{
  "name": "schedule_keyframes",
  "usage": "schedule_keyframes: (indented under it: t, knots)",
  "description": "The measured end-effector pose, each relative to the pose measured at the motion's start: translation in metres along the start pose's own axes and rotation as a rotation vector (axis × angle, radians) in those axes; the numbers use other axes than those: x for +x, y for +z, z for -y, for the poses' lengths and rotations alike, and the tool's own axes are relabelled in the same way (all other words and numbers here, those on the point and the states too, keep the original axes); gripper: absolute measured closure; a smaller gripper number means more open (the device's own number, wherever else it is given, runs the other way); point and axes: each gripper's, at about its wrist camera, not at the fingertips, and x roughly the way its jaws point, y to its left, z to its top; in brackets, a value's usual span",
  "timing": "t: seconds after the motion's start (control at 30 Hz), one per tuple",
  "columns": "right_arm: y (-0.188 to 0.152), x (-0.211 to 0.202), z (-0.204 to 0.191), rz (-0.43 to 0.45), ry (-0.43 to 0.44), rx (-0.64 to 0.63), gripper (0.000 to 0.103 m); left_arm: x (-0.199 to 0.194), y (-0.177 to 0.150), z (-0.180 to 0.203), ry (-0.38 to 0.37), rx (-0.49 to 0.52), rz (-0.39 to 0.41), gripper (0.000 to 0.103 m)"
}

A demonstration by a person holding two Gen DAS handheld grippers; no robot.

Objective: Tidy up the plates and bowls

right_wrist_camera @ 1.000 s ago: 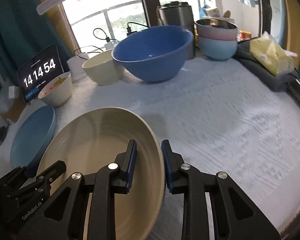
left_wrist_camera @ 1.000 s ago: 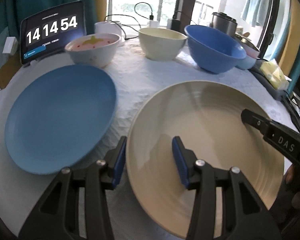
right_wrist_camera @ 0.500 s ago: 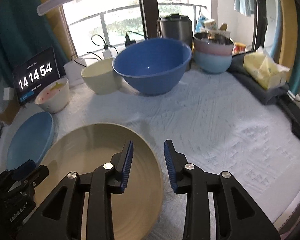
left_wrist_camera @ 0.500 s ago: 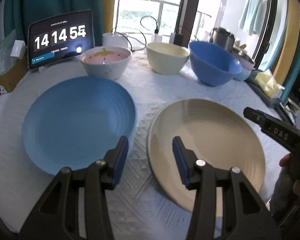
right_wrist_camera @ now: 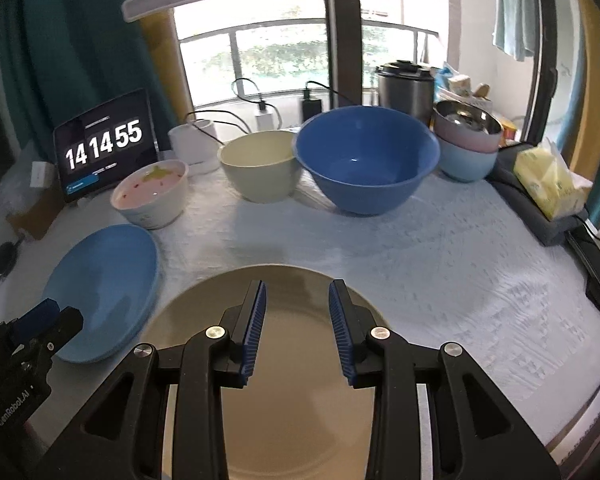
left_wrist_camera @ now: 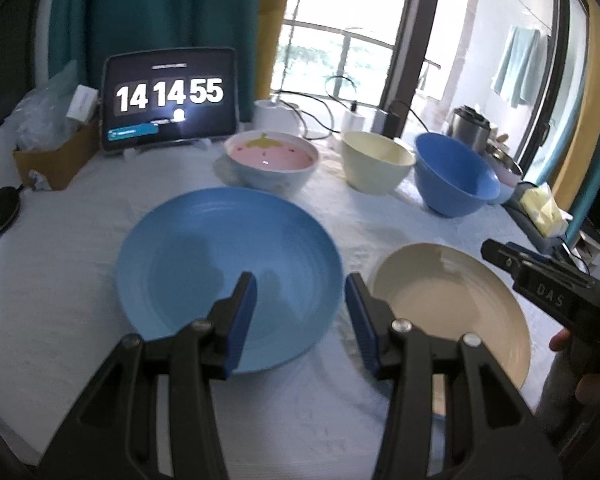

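With both tongs, left [left_wrist_camera: 298, 308] and right [right_wrist_camera: 296, 320], part-open and empty above the tabletop [right_wrist_camera: 440, 248], stack well by gripping the beige plate [right_wrist_camera: 300, 420] rim squarely, then centring it over the blue plate [left_wrist_camera: 204, 268].

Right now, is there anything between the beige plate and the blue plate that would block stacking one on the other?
Nothing visible. The beige plate and the blue plate lie side by side on the white tablecloth, with only bare cloth between them.
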Motion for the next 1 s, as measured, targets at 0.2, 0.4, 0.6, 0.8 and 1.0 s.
schedule_keyframes:
  t: [0.2,0.4,0.6,0.8,1.0]
  knots:
    - [0.005,0.004,-0.022,-0.005,0.014,-0.029,0.068,-0.005,0.003,-0.022,0.026,-0.028,0.01,0.056]
    - [0.009,0.011,-0.04,-0.016,0.027,-0.046,0.068,-0.006,0.004,-0.04,0.055,-0.042,0.017,0.056]
    - [0.011,0.018,-0.053,-0.028,0.038,-0.062,0.068,-0.005,0.006,-0.057,0.086,-0.061,0.019,0.055]
    - [0.015,0.026,-0.066,-0.038,0.056,-0.075,0.068,0.0,0.007,-0.075,0.122,-0.081,0.005,0.055]
    - [0.018,0.036,-0.079,-0.056,0.073,-0.09,0.068,0.006,0.009,-0.092,0.154,-0.105,-0.007,0.055]
